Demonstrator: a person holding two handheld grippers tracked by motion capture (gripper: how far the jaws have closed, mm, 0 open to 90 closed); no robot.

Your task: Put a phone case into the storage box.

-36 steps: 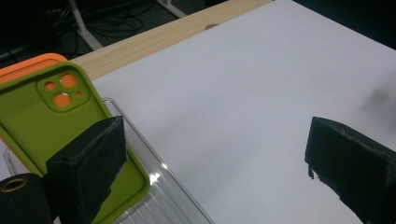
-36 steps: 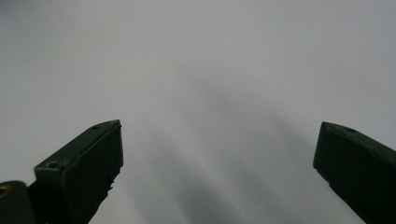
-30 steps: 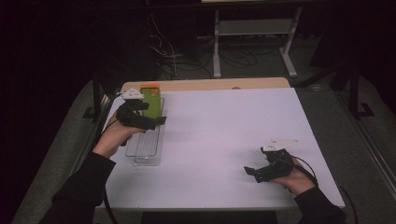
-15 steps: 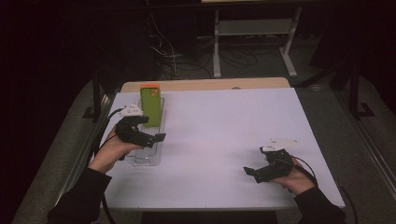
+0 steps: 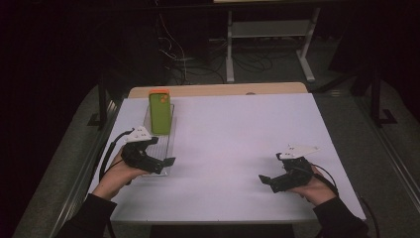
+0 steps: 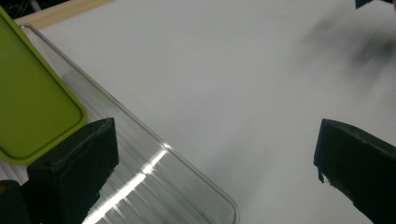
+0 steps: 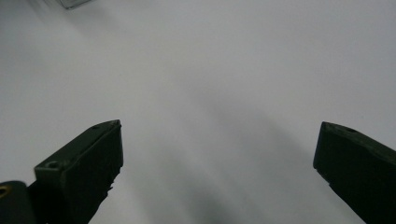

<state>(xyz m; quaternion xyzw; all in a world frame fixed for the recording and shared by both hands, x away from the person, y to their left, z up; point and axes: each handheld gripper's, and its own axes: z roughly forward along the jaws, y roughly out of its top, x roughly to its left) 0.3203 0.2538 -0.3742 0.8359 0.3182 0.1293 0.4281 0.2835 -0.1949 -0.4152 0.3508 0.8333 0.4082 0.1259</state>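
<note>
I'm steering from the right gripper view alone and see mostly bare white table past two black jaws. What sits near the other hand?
Observer: A green phone leans in a clear tray at the table's left side.
Operator: Is the left gripper holding it?
Observer: No. The left gripper has just opened its jaws wide, with nothing between them.
Operator: Where is it relative to the tray?
Observer: In the left gripper view, one jaw hangs over the tray's near end and the other over the white table.

White table (image 5: 237, 134), clear plastic tray (image 5: 161, 148) at its left, wooden board (image 5: 218, 90) along far edge
</note>
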